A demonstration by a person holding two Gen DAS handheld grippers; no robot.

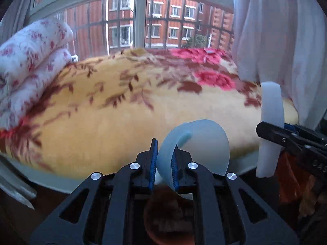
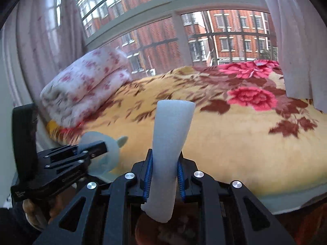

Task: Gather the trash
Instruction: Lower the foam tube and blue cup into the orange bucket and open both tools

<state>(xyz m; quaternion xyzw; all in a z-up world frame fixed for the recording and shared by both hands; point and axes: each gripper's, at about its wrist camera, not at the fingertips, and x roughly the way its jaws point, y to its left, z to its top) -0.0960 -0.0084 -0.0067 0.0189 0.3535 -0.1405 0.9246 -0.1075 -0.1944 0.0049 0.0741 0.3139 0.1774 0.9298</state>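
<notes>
Left gripper [image 1: 165, 163] clamped on translucent curled plastic strip [image 1: 194, 143]; right gripper [image 2: 164, 175] clamped on white foam piece [image 2: 169, 143].

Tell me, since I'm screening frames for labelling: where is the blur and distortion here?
Left wrist view: the folded floral quilt and blanket smear with motion; the gripper stays crisp on its translucent strip. Right wrist view: milder smear; the foam piece is sharp. Both: fisheye bows the window frame.
</notes>
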